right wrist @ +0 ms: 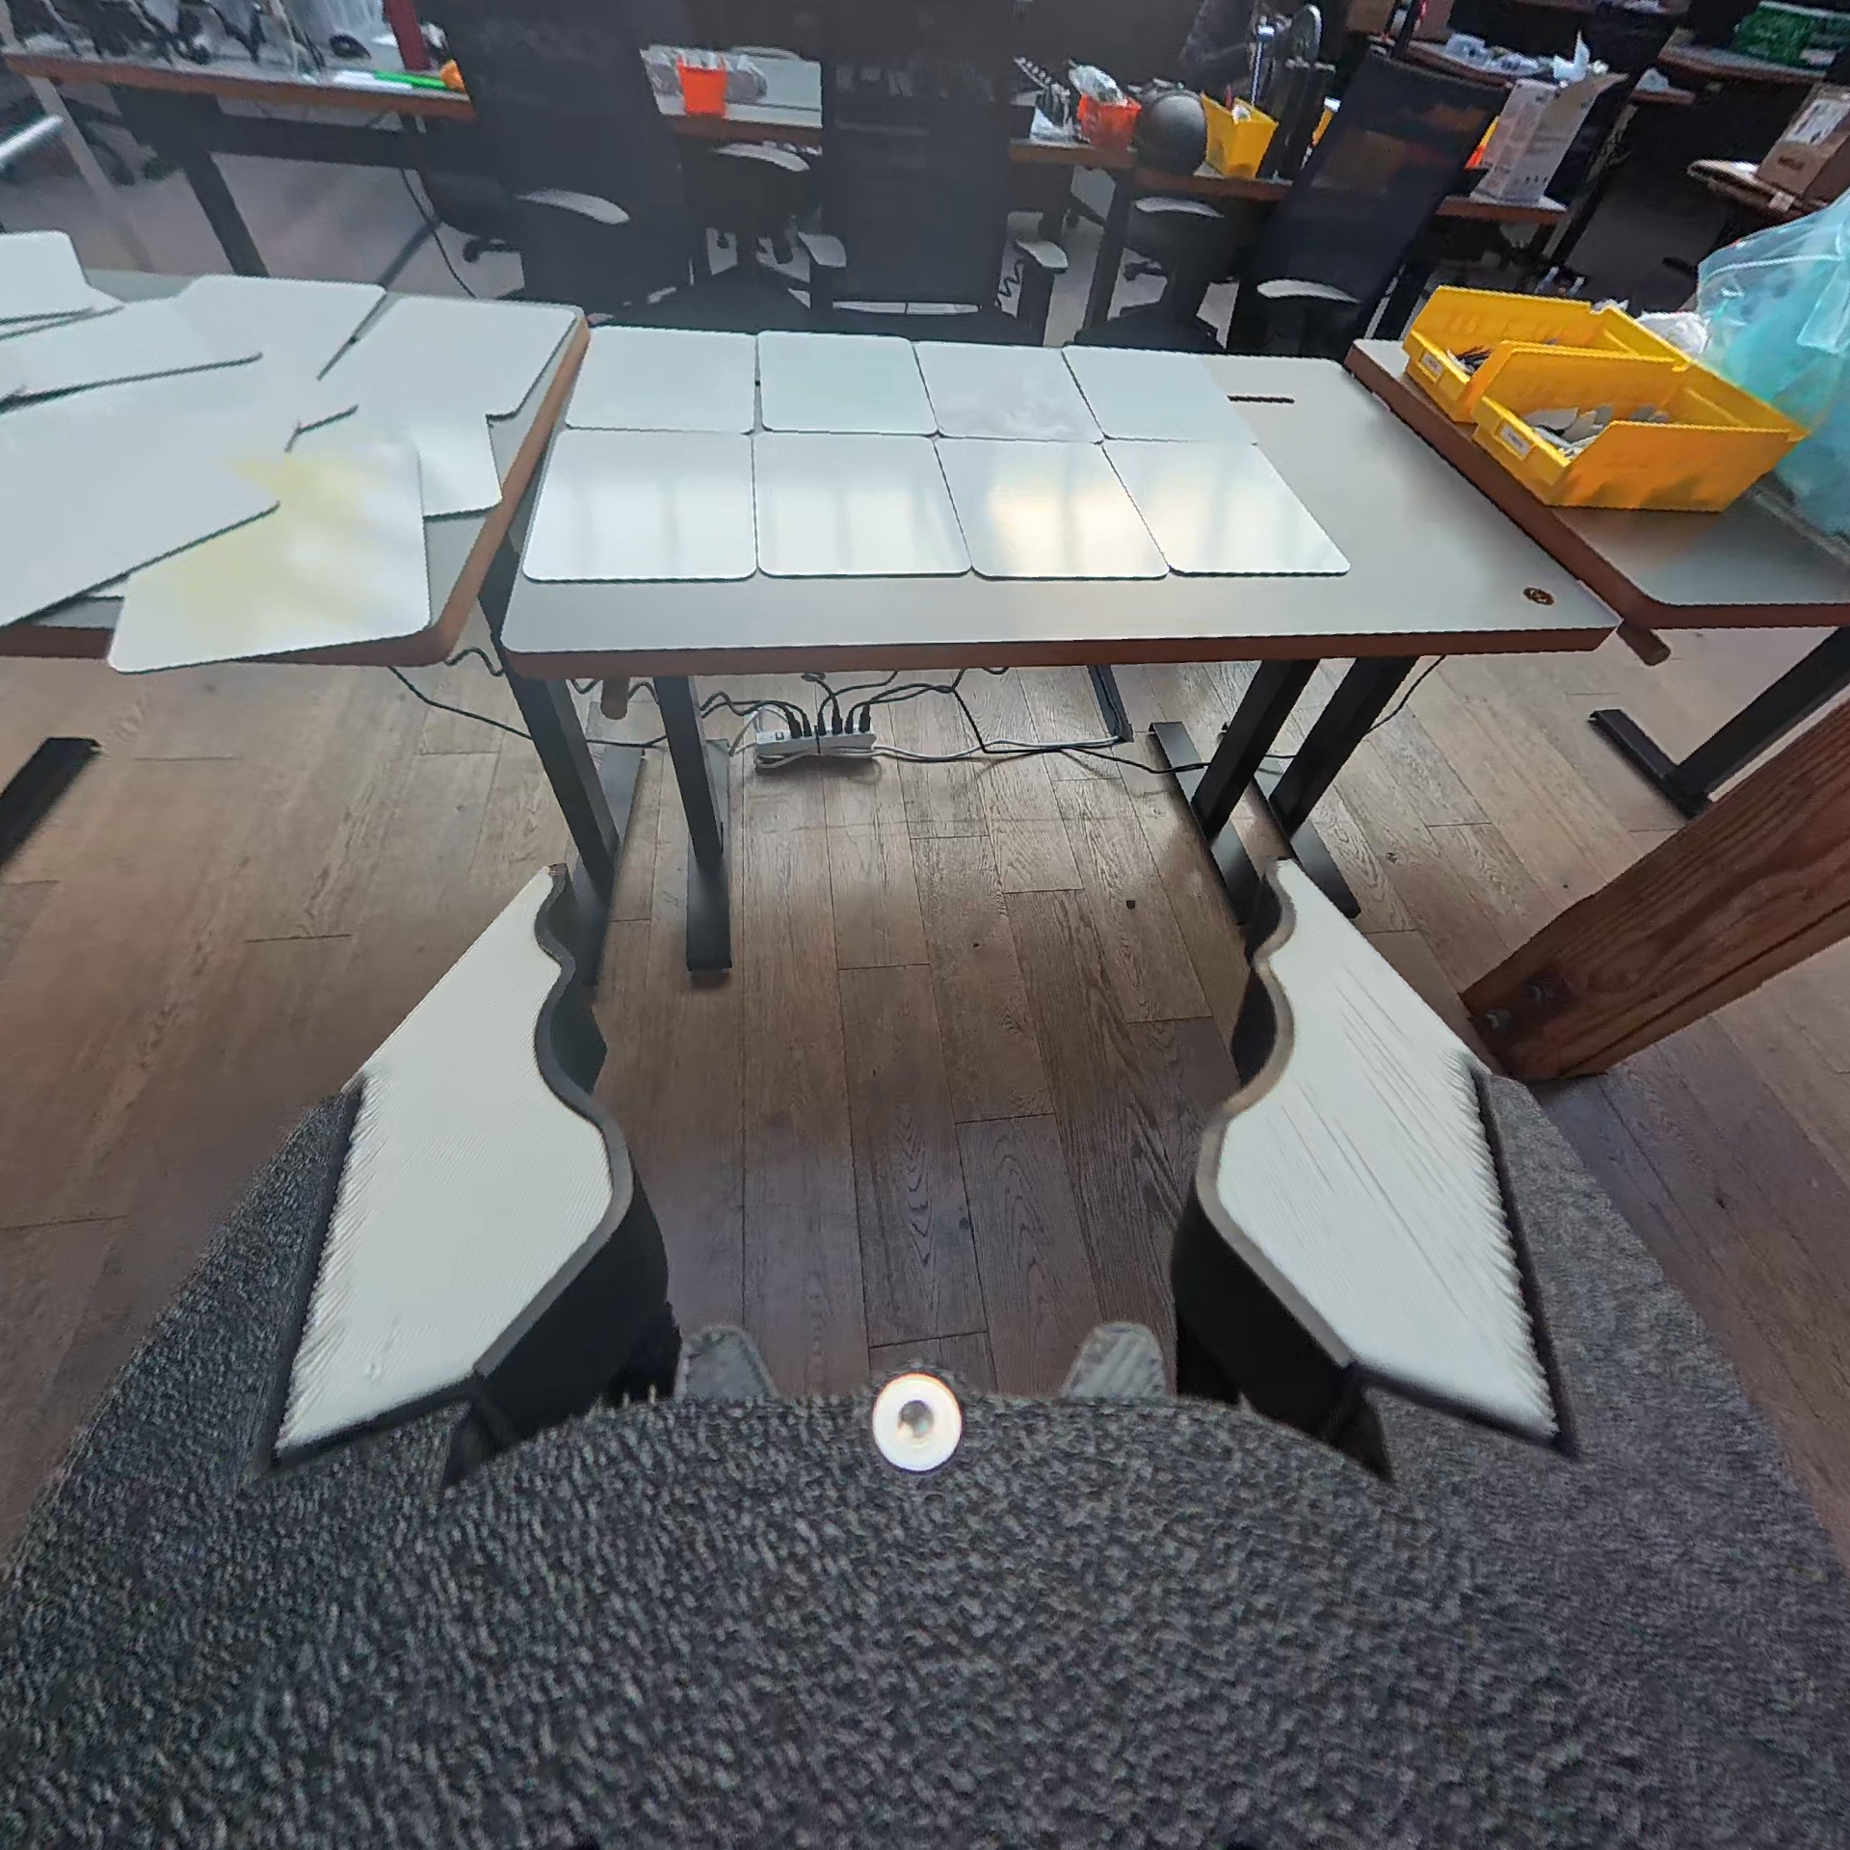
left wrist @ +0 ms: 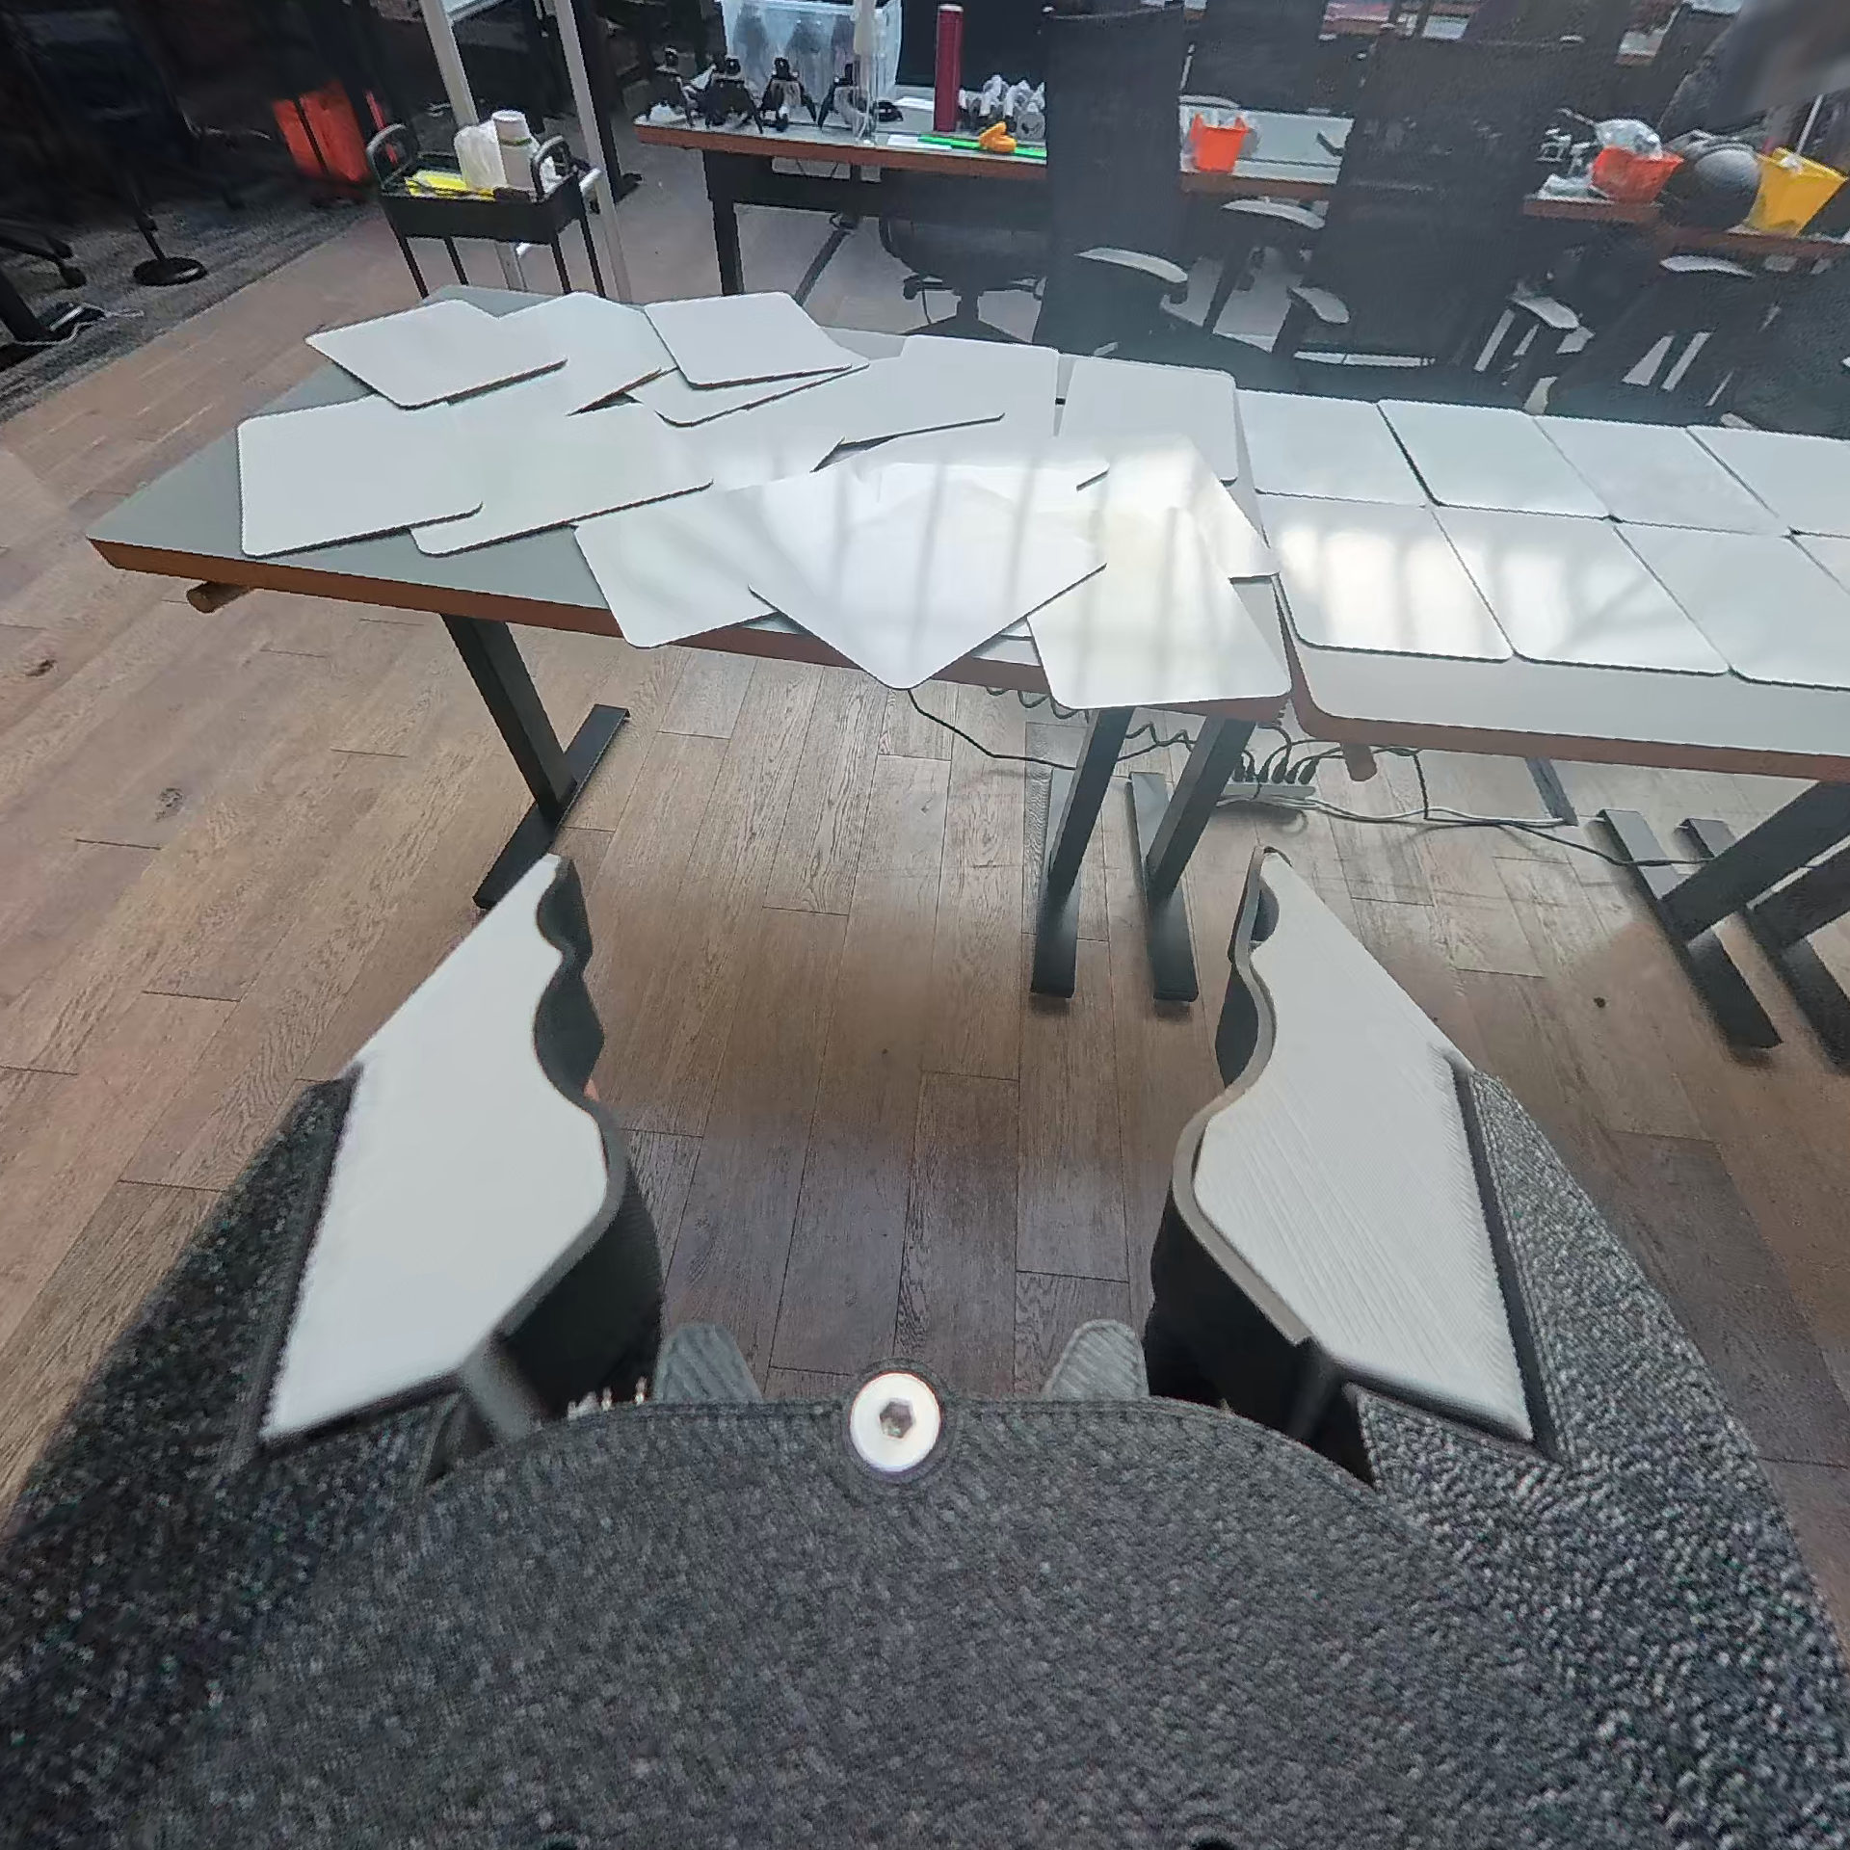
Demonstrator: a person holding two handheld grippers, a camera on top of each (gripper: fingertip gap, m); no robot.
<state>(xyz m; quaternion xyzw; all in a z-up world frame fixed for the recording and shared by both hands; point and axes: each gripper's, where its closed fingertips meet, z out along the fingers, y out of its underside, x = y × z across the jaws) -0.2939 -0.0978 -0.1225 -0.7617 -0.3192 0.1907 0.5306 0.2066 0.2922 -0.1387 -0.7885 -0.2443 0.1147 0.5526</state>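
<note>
White rectangular boards (left wrist: 901, 571) with rounded corners lay in a loose, overlapping heap on a grey desk (left wrist: 190, 511) ahead of the left gripper (left wrist: 906, 901); several hung over the desk's near edge. Their number could not be counted, since they covered one another. On the neighbouring desk (right wrist: 1402, 591), ahead of the right gripper (right wrist: 911, 901), eight boards (right wrist: 861, 516) sat edge to edge in two neat rows of four.

Both grippers hovered over the wooden floor (right wrist: 901, 1001), well short of the desks, each with its two white fingers spread wide apart and nothing between them. Black desk legs stood between the grippers and the space under the desks, where a white power strip (right wrist: 816, 743) lay among cables.

To the right, a third desk held two yellow bins (right wrist: 1592, 420) and a pale blue plastic bag (right wrist: 1782, 300), cut off by the frame edge. A thick wooden beam (right wrist: 1702, 901) slanted in at the right. Behind the desks stood dark office chairs (right wrist: 901, 180) and cluttered work tables, their small items too far off to make out. A black rolling cart (left wrist: 491, 200) stood at the far left.
</note>
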